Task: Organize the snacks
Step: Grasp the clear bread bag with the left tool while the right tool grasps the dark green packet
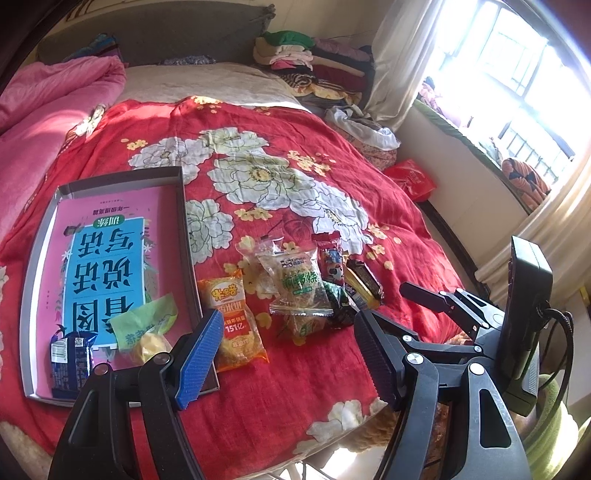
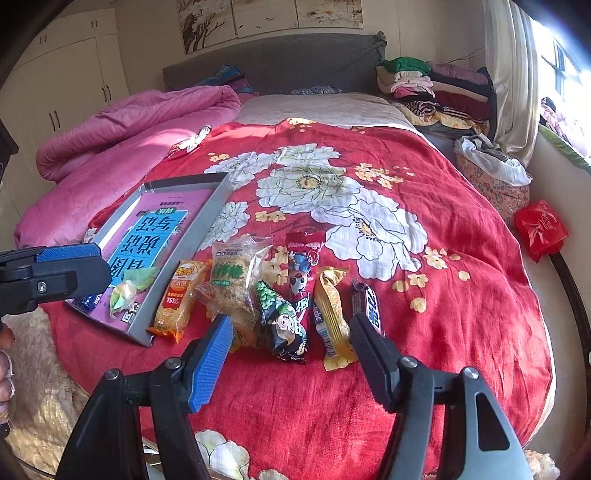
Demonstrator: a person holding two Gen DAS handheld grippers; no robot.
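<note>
1. Two snacks, a blue packet (image 1: 70,363) and a green-wrapped cake (image 1: 146,330), already lie in the grey tray (image 1: 184,229).
2. The other packets sit in a row on the red floral quilt (image 2: 443,332), just beside the tray's right edge.
3. The left gripper (image 1: 284,354) and right gripper (image 2: 291,350) hover wide and empty.
4. Next, I'd guess, the orange rice cracker pack (image 1: 232,317), nearest the tray, needs straddling and closing on.

A bedroom, sunlit from the window side

We see a red floral bedspread (image 2: 369,387) across the bed, a rumpled pink quilt (image 2: 122,129) along its left edge, and a grey headboard (image 2: 280,62) with a painting (image 2: 266,18) above it. Folded clothes (image 2: 436,88) are stacked by the curtain (image 2: 513,74); a red plastic bag (image 2: 541,229) lies beside the bed, and white wardrobes (image 2: 62,81) stand at left.
</note>
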